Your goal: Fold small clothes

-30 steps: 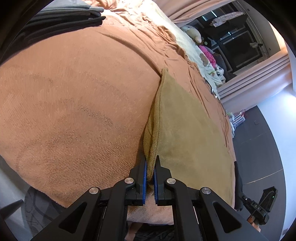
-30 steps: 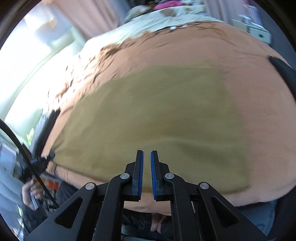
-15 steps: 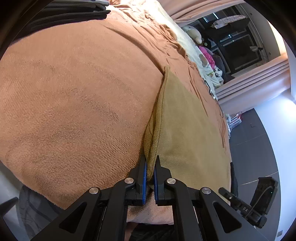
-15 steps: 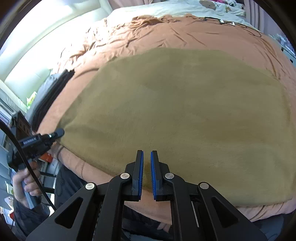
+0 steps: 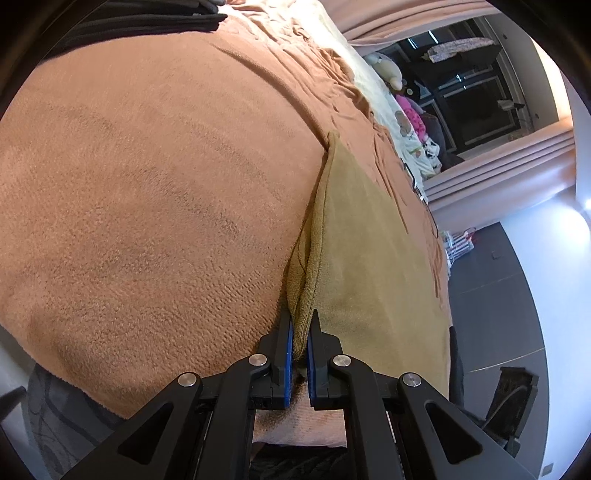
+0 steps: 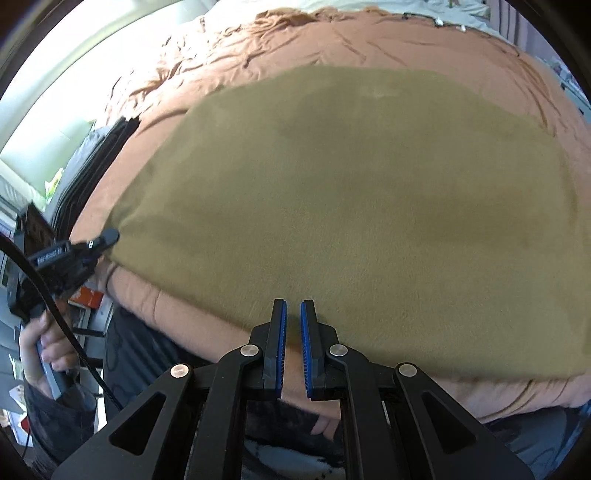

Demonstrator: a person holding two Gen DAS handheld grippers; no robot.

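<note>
olive cloth (image 6: 351, 206) flat on orange blanket (image 5: 155, 192) | corner pinched in left tongs (image 5: 300, 332)

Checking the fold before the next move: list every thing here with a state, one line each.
olive cloth: spread flat on the blanket, left corner lifted.
left gripper: shut on the olive cloth's corner.
right gripper: nearly closed, gripping nothing, over the cloth's near edge.
orange blanket: spread over the bed, creased at the far end.
dark folded clothes: stacked at the far corner.
</note>
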